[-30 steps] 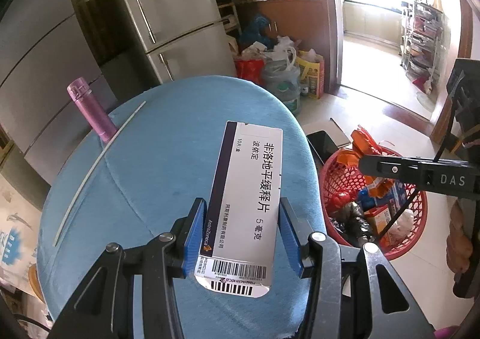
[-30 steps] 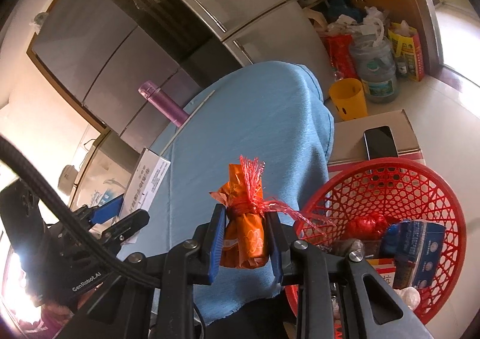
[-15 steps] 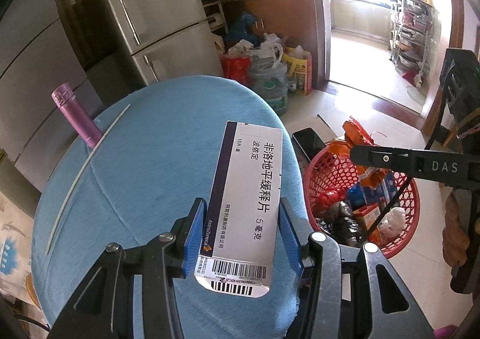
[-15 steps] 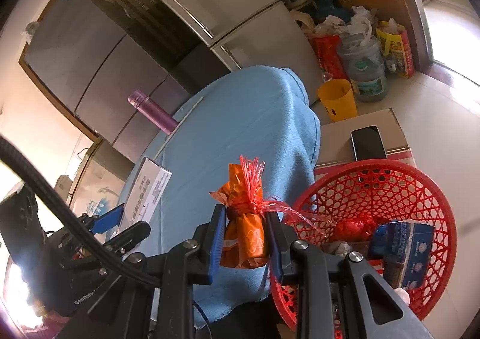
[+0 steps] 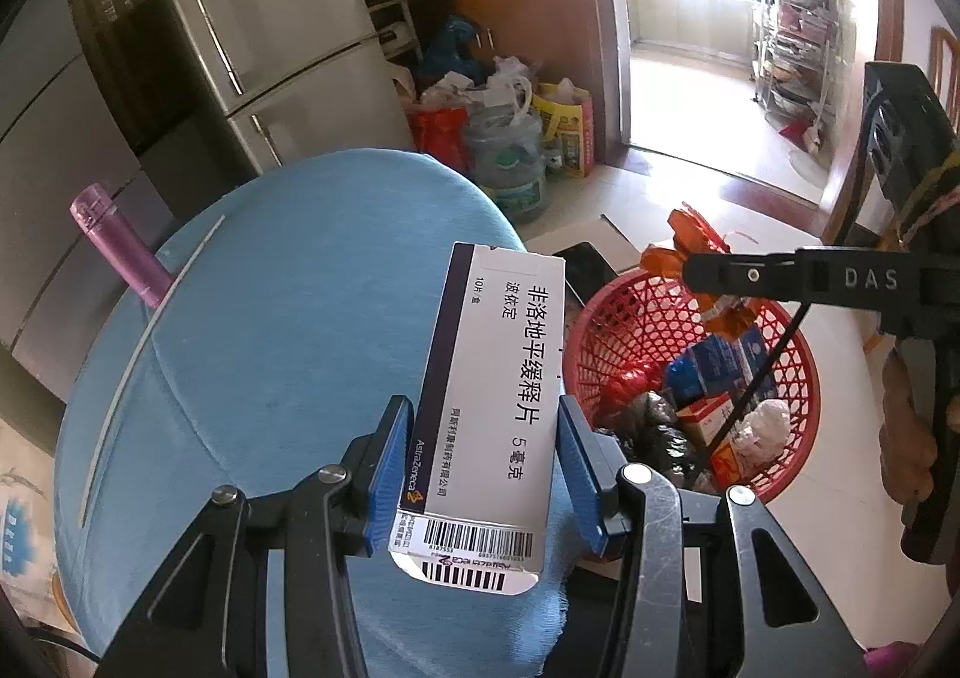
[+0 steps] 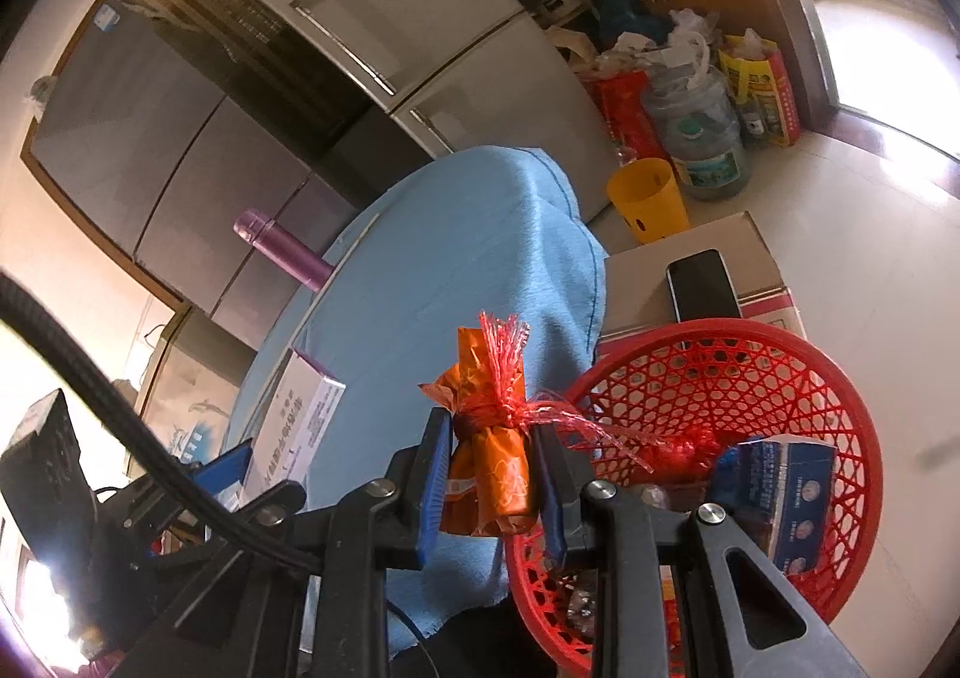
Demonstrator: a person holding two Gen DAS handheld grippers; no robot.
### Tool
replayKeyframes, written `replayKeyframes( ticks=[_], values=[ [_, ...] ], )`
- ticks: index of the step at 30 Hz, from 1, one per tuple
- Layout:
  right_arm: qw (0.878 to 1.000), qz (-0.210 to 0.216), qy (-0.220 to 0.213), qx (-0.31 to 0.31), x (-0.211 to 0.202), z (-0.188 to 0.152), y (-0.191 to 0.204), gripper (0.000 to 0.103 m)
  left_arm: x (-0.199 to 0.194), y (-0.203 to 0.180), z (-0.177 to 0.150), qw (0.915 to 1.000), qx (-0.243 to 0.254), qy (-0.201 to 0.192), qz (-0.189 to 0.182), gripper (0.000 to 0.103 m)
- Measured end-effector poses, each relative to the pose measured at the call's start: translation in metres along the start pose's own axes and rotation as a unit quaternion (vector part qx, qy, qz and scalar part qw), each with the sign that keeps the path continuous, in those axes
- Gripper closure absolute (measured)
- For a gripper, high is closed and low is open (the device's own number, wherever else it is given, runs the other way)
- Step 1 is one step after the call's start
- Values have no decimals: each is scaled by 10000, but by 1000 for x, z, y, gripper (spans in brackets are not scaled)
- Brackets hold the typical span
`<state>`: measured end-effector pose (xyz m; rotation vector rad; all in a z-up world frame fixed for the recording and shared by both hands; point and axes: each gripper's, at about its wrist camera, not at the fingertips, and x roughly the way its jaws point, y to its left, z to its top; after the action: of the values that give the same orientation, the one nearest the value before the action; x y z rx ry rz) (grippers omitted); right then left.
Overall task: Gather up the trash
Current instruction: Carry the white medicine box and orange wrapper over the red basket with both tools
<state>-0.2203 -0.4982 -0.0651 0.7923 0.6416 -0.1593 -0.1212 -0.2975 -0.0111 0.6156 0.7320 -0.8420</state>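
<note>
Both grippers carry trash beside the red basket.

The left gripper point(image 5: 486, 468) has its blue pads pressed against a white medicine box point(image 5: 492, 408), held above the blue tablecloth point(image 5: 288, 318). To its right, the right gripper point(image 6: 492, 474) is clamped on an orange wrapper bundle point(image 6: 489, 450) tied with red string, at the rim of the red basket point(image 6: 780, 378), which already holds trash.

Left wrist view: from just behind my left gripper point(image 5: 486, 468), close above the blue tablecloth point(image 5: 288, 330), facing along it with the red basket point(image 5: 792, 408) to the right. Right wrist view: rolled sideways, near over the red basket point(image 6: 840, 414), facing the tablecloth point(image 6: 480, 258). Shared: tablecloth, basket, purple flask point(image 5: 114, 246) point(image 6: 282, 252), refrigerators point(image 5: 270, 30) point(image 6: 384, 6).
</note>
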Motion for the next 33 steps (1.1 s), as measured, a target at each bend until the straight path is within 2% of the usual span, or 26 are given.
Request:
replayKeyframes(
  ticks=[19, 33],
  values=[
    [9994, -43, -23, 349, -4, 2, -24, 75, 11, -24, 3, 9991, 302, 175, -222, 53],
    [9973, -342, 99, 635, -2, 1, -50, 75, 22, -40, 1, 9971, 445, 378, -497, 53]
  ],
)
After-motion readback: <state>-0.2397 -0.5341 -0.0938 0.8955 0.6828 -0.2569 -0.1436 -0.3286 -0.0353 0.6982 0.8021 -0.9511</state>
